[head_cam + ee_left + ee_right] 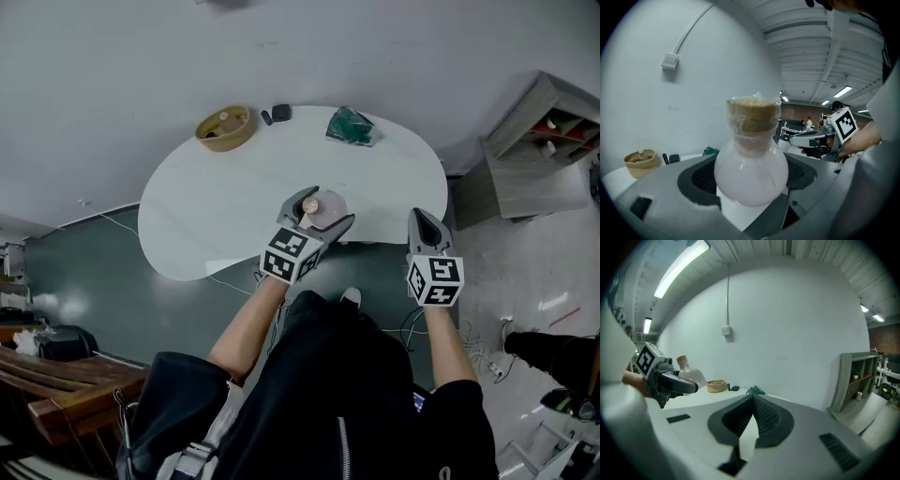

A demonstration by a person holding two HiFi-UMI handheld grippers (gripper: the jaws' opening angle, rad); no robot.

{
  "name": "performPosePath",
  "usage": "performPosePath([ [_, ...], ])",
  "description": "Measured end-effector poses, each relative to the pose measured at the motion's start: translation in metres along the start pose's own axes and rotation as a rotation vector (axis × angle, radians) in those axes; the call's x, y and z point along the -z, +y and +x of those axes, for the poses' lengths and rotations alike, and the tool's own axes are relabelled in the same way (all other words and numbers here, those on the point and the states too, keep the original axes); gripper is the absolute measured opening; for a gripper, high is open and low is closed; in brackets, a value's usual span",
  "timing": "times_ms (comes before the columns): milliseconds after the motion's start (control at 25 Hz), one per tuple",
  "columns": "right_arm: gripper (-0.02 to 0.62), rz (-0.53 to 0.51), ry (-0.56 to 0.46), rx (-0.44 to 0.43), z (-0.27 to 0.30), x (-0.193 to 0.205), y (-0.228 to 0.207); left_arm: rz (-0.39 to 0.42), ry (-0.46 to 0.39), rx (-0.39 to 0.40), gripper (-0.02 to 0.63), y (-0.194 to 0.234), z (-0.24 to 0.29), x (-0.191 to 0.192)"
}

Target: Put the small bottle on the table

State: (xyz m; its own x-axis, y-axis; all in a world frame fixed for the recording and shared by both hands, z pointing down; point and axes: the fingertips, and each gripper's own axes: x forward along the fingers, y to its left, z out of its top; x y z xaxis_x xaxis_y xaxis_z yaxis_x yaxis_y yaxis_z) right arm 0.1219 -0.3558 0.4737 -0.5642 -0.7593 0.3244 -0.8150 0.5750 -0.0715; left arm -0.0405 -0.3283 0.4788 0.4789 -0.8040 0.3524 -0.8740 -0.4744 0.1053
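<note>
The small bottle [322,203] has a round pale body and a cork stopper wrapped in film. My left gripper [328,211] is shut on its body and holds it upright, above the front part of the white oval table [216,206]. In the left gripper view the bottle [751,168] fills the middle between both jaws. The right gripper view shows the bottle [692,374] raised clear of the tabletop. My right gripper [419,221] hovers by the table's front right edge, shut with nothing in it, its tips [753,401] meeting.
A woven bowl [225,127], two small dark items [278,112] and a green crumpled thing [351,125] sit along the table's far side. A grey shelf unit [539,150] stands at the right. Cables [469,342] lie on the floor.
</note>
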Motion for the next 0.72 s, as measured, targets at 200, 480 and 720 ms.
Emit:
performPosePath([
  [200,0.000,0.016,0.015,0.002,0.016,0.004,-0.012,-0.004,0.021,0.012,0.400,0.006,0.020,0.001],
  [480,0.000,0.014,0.061,0.016,0.034,0.017,-0.021,0.005,0.064,0.061,0.400,0.014,0.048,0.014],
  [720,0.000,0.049,0.103,0.052,0.037,0.042,-0.031,0.008,0.114,0.092,0.400,0.018,0.075,0.045],
])
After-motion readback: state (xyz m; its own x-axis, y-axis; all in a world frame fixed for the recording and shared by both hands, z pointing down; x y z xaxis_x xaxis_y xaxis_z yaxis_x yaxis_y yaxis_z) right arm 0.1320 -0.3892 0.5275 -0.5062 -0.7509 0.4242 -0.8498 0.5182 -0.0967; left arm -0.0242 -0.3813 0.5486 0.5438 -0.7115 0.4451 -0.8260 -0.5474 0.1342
